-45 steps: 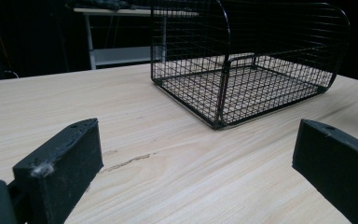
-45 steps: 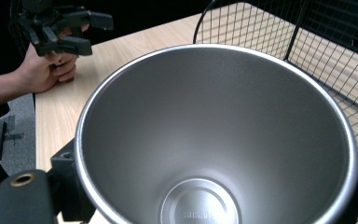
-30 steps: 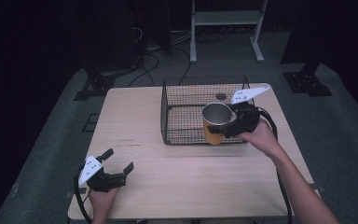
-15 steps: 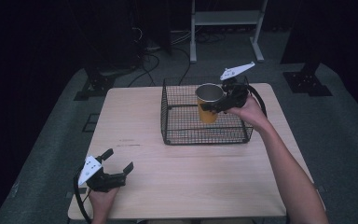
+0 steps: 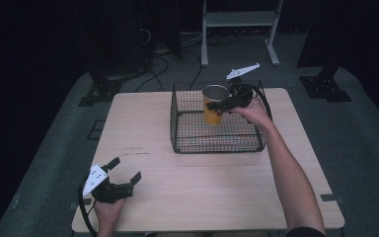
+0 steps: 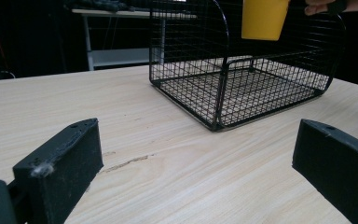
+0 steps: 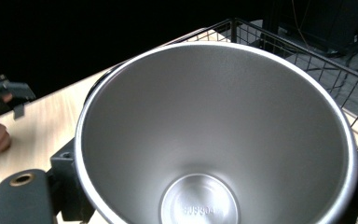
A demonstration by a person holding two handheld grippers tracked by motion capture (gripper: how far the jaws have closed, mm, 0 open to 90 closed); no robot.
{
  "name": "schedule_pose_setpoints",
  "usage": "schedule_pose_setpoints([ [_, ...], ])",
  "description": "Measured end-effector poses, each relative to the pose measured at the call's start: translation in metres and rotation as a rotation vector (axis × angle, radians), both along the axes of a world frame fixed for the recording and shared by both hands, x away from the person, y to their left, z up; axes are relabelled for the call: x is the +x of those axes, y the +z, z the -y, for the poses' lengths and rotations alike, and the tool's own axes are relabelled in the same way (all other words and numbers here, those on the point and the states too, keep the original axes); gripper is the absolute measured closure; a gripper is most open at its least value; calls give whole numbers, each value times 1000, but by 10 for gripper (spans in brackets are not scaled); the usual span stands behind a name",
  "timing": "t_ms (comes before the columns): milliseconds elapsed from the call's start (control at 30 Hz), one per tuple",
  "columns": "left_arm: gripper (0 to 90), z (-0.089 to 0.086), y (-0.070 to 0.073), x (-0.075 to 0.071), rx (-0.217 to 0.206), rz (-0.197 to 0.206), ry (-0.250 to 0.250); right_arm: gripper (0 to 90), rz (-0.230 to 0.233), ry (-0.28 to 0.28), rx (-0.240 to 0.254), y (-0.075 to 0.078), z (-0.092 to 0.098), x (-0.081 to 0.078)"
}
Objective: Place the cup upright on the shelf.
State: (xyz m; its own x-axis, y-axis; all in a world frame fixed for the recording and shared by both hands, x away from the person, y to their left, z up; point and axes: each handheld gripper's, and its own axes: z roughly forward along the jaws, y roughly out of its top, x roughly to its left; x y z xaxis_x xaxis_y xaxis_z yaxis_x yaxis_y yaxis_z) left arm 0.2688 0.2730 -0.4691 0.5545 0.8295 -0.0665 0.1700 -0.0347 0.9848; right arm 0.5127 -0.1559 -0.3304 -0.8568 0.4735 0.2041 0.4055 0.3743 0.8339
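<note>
Right gripper (image 5: 227, 104) is clamped on the yellow cup (image 5: 212, 109), holding it upright above the wire basket (image 5: 187, 143) — over the basket's far half, floor directly below, clear of the mesh. Cup's long axis is vertical, mouth up, so the coming move is probably straight down. Steel-lined inside (image 7: 214, 140), smooth, tapered, empty; yellow outside. Basket: black wire grid, rigid, open top. Left gripper (image 5: 118, 182) sits well off the basket's near-left corner on the wooden table (image 5: 202, 197) — jaws spread, holding nothing.

Black grippers (image 5: 123, 180), blocky jaws, white three-cornered plates, black cables
</note>
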Motion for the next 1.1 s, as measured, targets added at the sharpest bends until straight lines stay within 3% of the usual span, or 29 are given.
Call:
schedule_pose_setpoints([
  [67,8,0,0,0,-5,0,0,128,-34,-3,25,-5,1,3],
  [400,8,0,0,0,-2,-1,-5,128,-65,-27,-20,-22,-6,14],
  [667,8,0,0,0,-7,1,-5,128,-54,-43,-83,-35,-17,18],
  [767,9,-1,0,-1,-7,3,-5,128,-62,-45,-78,-37,-19,19],
  [1100,9,0,0,0,-5,4,-8,127,-90,-33,-141,-52,-26,22],
])
